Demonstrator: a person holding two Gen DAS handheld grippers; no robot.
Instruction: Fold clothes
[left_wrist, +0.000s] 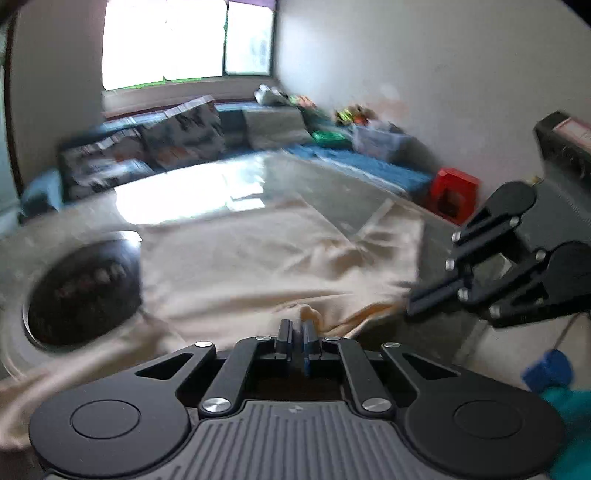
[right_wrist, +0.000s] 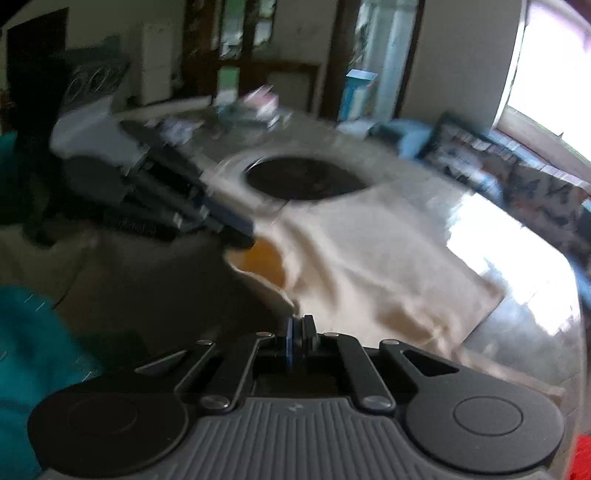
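Both grippers, left (left_wrist: 297, 326) and right (right_wrist: 301, 325), clamp the near edge of a beige garment (left_wrist: 258, 258) stretching away beside the dark round inset (left_wrist: 81, 291).

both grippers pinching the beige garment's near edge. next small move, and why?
Probably carry that edge together away from the person, over the spread cloth. The left gripper and right gripper both look shut on the beige garment, whose near edge is bunched and lifted, while the rest lies flat on the glossy table. Motion blur hides the exact pinch.
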